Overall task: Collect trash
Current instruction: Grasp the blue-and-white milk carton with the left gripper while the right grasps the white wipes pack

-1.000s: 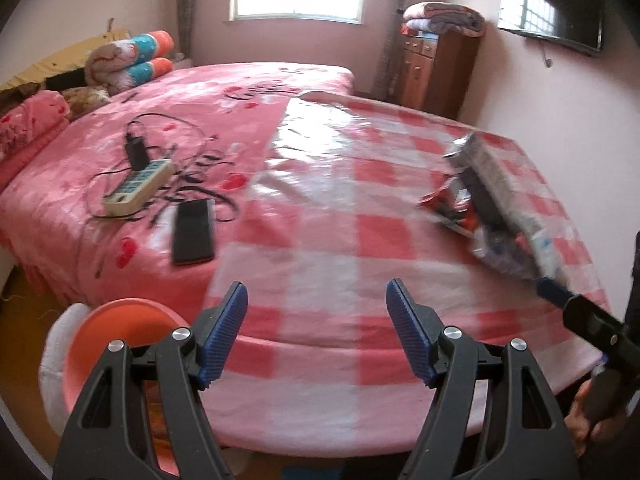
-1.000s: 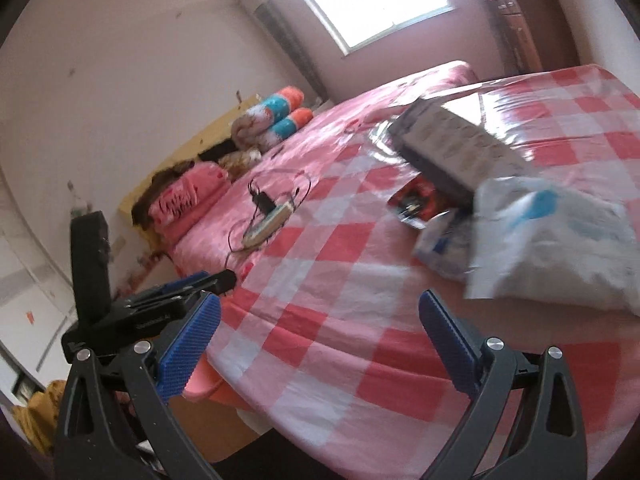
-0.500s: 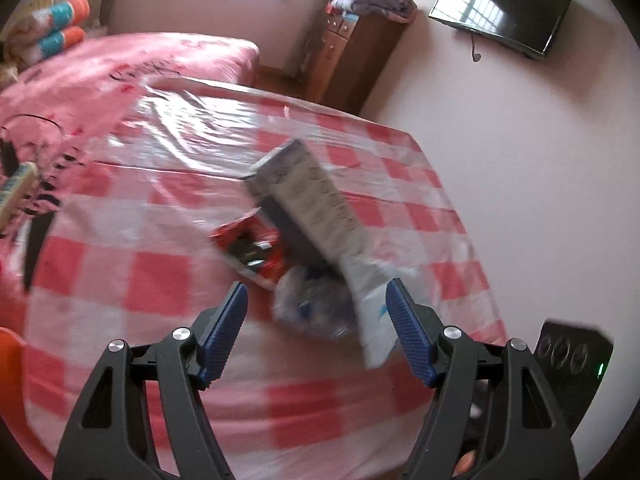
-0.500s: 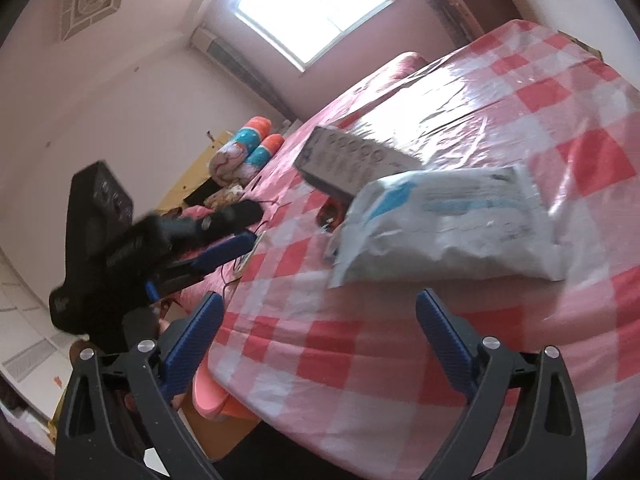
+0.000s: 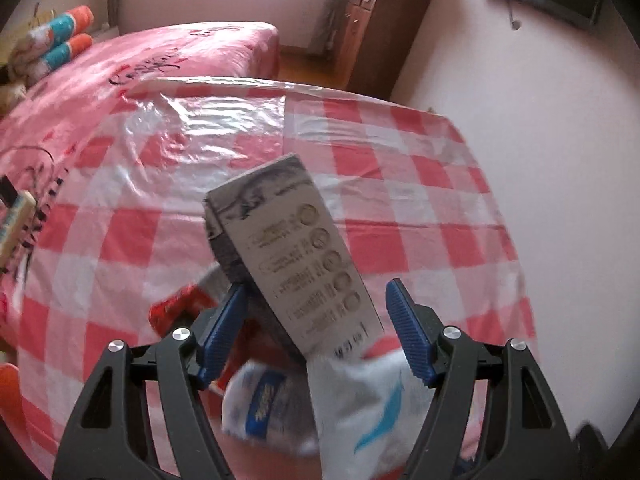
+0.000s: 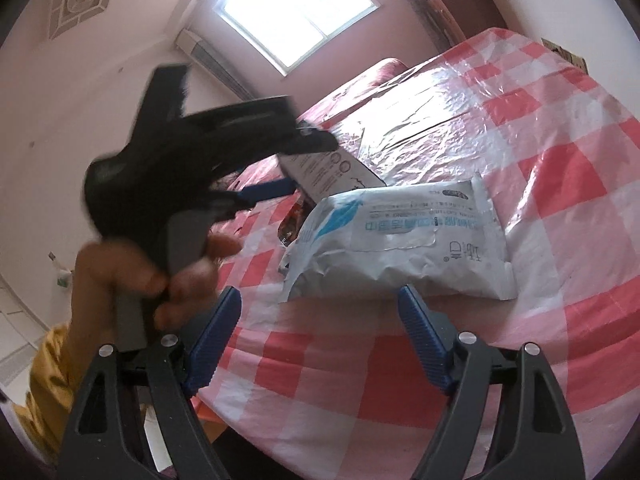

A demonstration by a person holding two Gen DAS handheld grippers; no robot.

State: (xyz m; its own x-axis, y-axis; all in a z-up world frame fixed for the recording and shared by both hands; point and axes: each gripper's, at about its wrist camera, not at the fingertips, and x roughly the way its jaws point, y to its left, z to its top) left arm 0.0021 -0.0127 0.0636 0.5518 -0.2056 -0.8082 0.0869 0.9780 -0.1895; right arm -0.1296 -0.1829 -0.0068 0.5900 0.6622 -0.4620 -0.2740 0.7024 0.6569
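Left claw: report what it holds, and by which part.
Nothing yet. The left claw straddles the near end of the grey box, with a gap at one pad; no grip shows.

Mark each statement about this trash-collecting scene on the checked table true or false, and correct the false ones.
1. The grey box lies partly on top of the other trash. True.
2. The white pouch lies on a blue tablecloth. False: the tablecloth is red-and-white checked.
3. The right gripper is clamped on the pouch. False: its fingers stand apart, short of the pouch.
4. The left gripper straddles the box's near end. True.
5. A red wrapper lies beside the box. True.
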